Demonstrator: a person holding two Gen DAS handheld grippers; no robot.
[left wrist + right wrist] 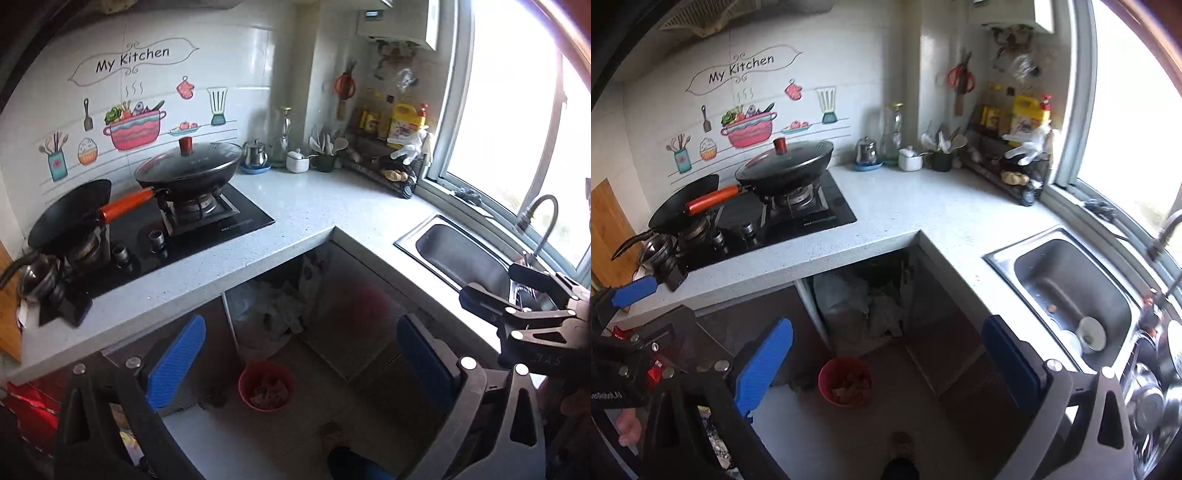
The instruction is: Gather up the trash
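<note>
A small red bin (242,384) (822,380) stands on the floor below the counter corner, with brownish scraps (267,394) (848,388) inside. Behind it, crumpled white plastic bags (275,308) (866,304) fill an open cabinet bay. My left gripper (301,363) hovers above the bin, open, its blue pads empty. My right gripper (888,363) hangs beside it at the same height, also open and empty. In the left wrist view the right gripper (493,282) shows dark at the right edge. One blue finger (635,291) of the left gripper shows in the right wrist view.
An L-shaped speckled counter (314,199) carries a gas hob with two woks (192,166), jars and a rack (391,173) near the window. A steel sink (1052,266) holds bowls at the right. A shoe (901,443) stands on the floor.
</note>
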